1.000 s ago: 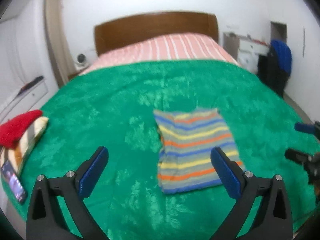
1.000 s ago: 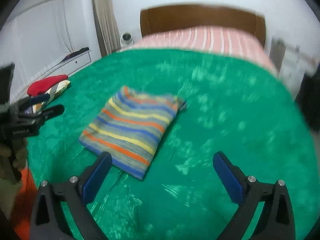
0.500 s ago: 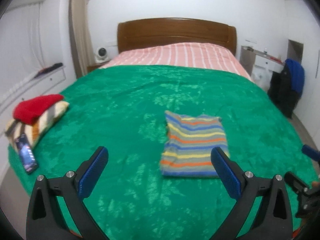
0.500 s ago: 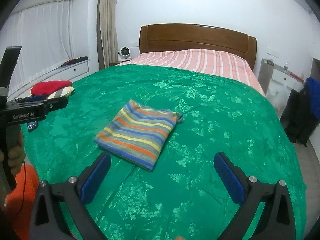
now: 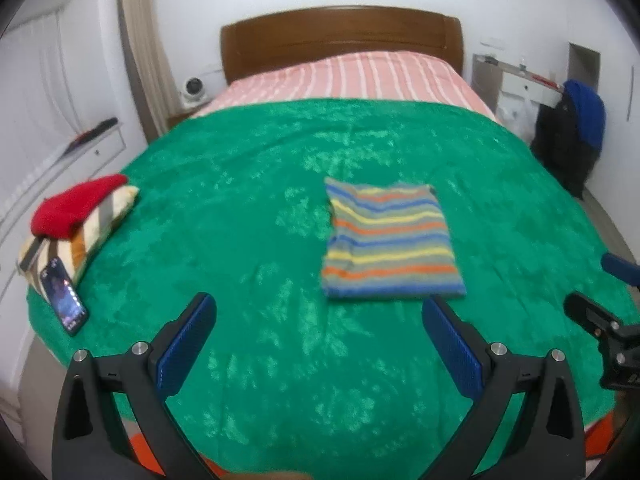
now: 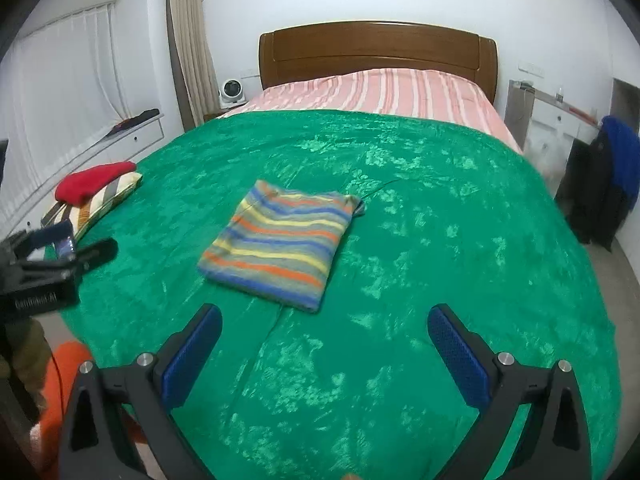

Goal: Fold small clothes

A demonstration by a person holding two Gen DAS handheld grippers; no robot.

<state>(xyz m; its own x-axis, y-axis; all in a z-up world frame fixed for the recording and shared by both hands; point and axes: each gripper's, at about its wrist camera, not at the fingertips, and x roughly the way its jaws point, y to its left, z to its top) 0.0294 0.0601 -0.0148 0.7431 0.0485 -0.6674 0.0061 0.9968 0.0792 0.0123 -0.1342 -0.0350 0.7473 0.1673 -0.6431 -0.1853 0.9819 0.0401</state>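
A folded garment with blue, yellow and orange stripes [image 5: 390, 242] lies flat in the middle of the green bedspread [image 5: 248, 216]; in the right wrist view the same striped garment [image 6: 282, 244] sits left of centre. My left gripper [image 5: 318, 334] hangs open over the near edge of the bed, short of the garment, nothing between its blue pads. My right gripper [image 6: 324, 342] is open too, empty, held back near the bed's foot. Each gripper shows at the edge of the other's view: the right gripper [image 5: 600, 292] and the left gripper [image 6: 68, 250].
A stack of folded clothes with a red piece on top [image 5: 76, 210] sits at the bed's left edge, a phone [image 5: 64, 300] beside it. Striped pink bedding [image 5: 348, 78] and a wooden headboard [image 5: 340, 40] lie beyond. Dark and blue clothing [image 5: 572, 128] hangs at the right wall.
Both grippers have pulled back and up from the bed, so the striped garment looks smaller and farther. The garment has stayed folded in place. Both stay open.
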